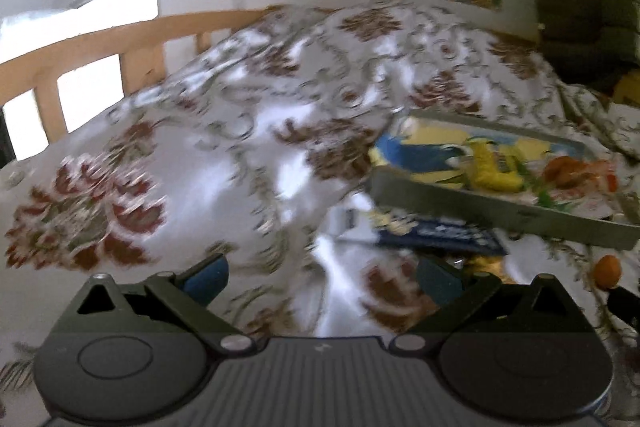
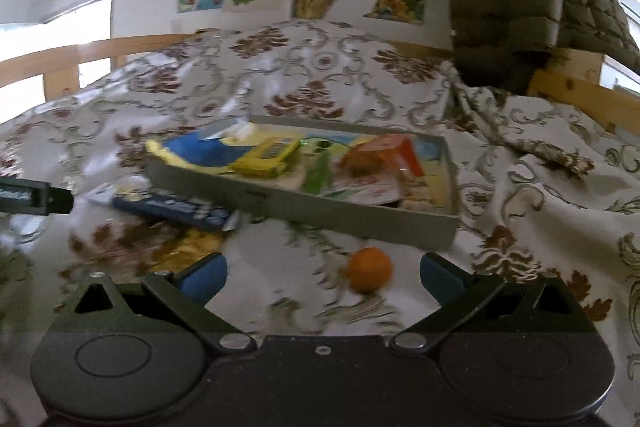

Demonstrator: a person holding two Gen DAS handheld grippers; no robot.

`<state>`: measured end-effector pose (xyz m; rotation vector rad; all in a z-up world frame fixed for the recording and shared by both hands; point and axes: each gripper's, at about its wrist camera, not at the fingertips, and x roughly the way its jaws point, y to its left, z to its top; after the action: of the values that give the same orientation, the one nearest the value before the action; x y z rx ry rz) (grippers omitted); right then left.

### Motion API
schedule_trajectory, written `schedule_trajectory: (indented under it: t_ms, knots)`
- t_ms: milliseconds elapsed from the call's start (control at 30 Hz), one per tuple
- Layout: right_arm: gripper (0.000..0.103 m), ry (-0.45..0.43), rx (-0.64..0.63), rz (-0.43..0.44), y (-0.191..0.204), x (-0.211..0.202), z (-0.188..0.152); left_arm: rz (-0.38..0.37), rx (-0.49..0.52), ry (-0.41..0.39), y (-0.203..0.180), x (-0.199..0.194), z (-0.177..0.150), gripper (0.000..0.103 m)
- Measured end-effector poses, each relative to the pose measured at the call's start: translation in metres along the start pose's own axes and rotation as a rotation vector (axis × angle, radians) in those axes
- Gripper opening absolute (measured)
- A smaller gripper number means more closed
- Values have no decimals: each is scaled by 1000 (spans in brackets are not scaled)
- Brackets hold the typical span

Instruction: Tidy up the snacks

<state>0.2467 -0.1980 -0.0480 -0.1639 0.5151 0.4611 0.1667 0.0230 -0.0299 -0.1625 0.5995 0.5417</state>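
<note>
In the right wrist view the small orange snack (image 2: 369, 270), round and so without any long axis to line up on, lies on the flowered bedspread (image 2: 280, 75) in the lower centre of the frame, just ahead of the right claw (image 2: 322, 277) and a little right of its midline, between the spread blue pads. That claw is released and empty. Just above the ball sits the grey tray (image 2: 352, 219), already loaded with a yellow packet (image 2: 266, 157) and an orange-red packet (image 2: 384, 155); a dark blue packet (image 2: 168, 209) lies partly under its left end. The left claw (image 1: 322, 279), also released and empty (its picture is blurred), sees the ball only at its far right edge (image 1: 607, 270), so the right hand looks much nearer for the pick.
</note>
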Motion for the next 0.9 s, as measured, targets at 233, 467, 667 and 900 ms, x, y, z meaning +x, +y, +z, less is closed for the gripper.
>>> schedule_trajectory:
  t_ms: [233, 467, 667, 900]
  knots:
    - [102, 5, 25, -25, -17, 16, 4, -61, 77, 3, -32, 18, 7, 103]
    - [102, -15, 31, -22, -24, 24, 8, -118, 106, 32, -51, 33, 3, 103]
    - [102, 17, 50, -1, -41, 38, 6, -247, 165, 23, -70, 34, -4, 103]
    - [102, 62, 70, 60, -57, 53, -1, -402, 246, 112, -89, 49, -10, 102]
